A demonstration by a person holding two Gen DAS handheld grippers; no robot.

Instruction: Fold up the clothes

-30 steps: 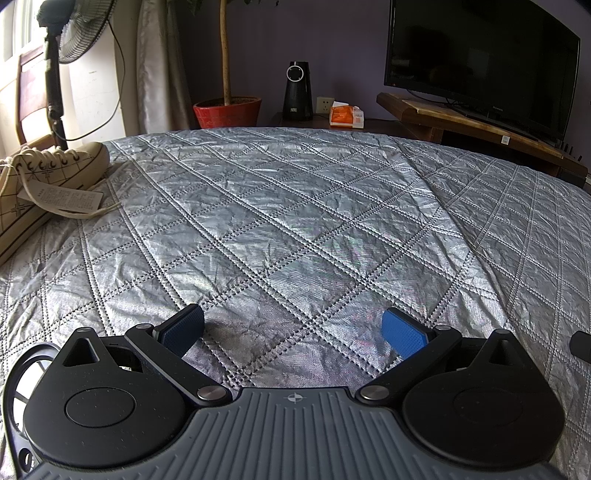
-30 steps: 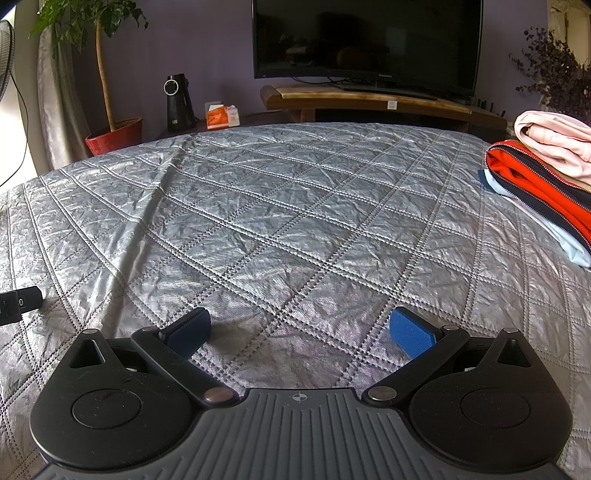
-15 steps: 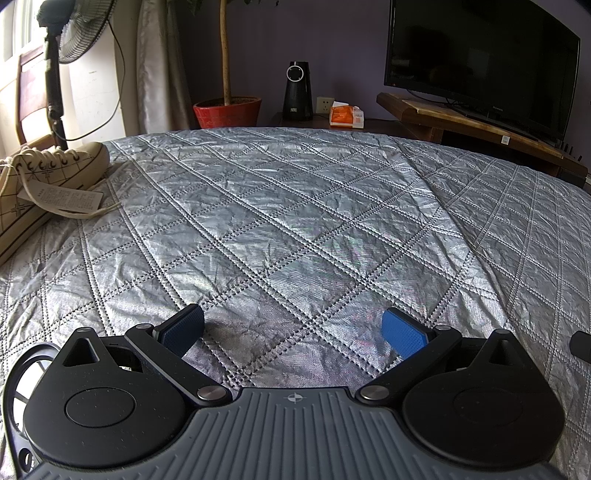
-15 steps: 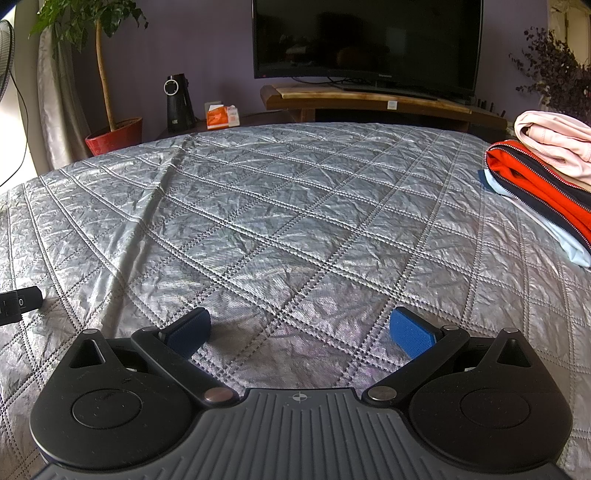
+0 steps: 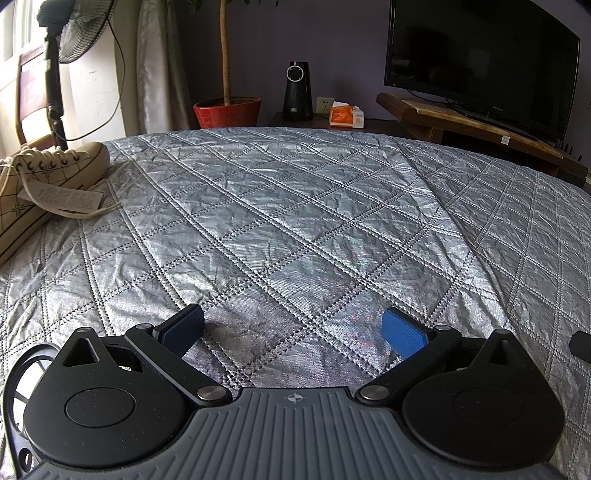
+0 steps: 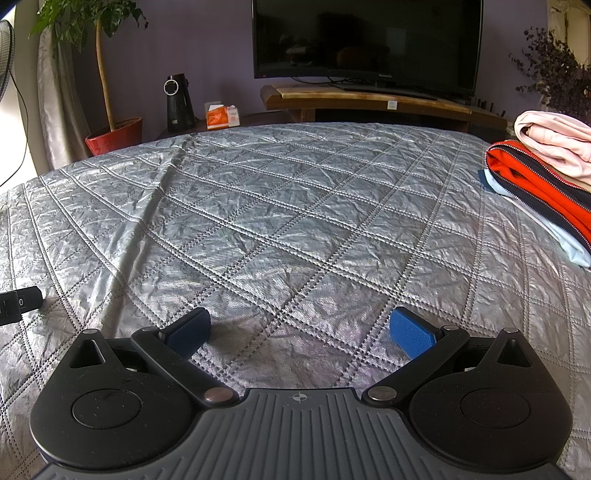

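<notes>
Looking through the left wrist camera, I see my left gripper (image 5: 293, 330) low over the silver quilt (image 5: 295, 221), its two blue pads (image 5: 400, 334) spread wide apart with only quilt between them. At the left edge lies one cream shoe (image 5: 48, 177) with one paper tag (image 5: 62, 197) resting on it. One fan (image 5: 70, 33) stands behind the shoe. Past the far edge of the quilt I count one red pot (image 5: 227, 110) with a thin trunk, one black speaker (image 5: 297, 90), one orange tissue pack (image 5: 345, 116) and one TV (image 5: 480, 62) on a wooden stand (image 5: 461, 114). No clothes appear in this view.

From the right wrist camera, my right gripper (image 6: 299, 332) is also low over the quilt (image 6: 277, 221) and its two pads (image 6: 410, 336) are wide apart, gripping nothing. The clothes (image 6: 543, 173) are at the right edge of the quilt, well apart from the gripper: one stack of three folded pieces, a pink one (image 6: 554, 140) on top, an orange and navy one (image 6: 532, 181) with a zipper under it, and a pale blue one (image 6: 554, 232) at the bottom. At the left edge one small black part (image 6: 20, 302) shows just above the quilt; I cannot tell what it is. Behind are one TV (image 6: 365, 37), one speaker (image 6: 179, 101), one tissue pack (image 6: 221, 116), one red pot (image 6: 114, 138) and one dark plant (image 6: 557, 70) at the right.
</notes>
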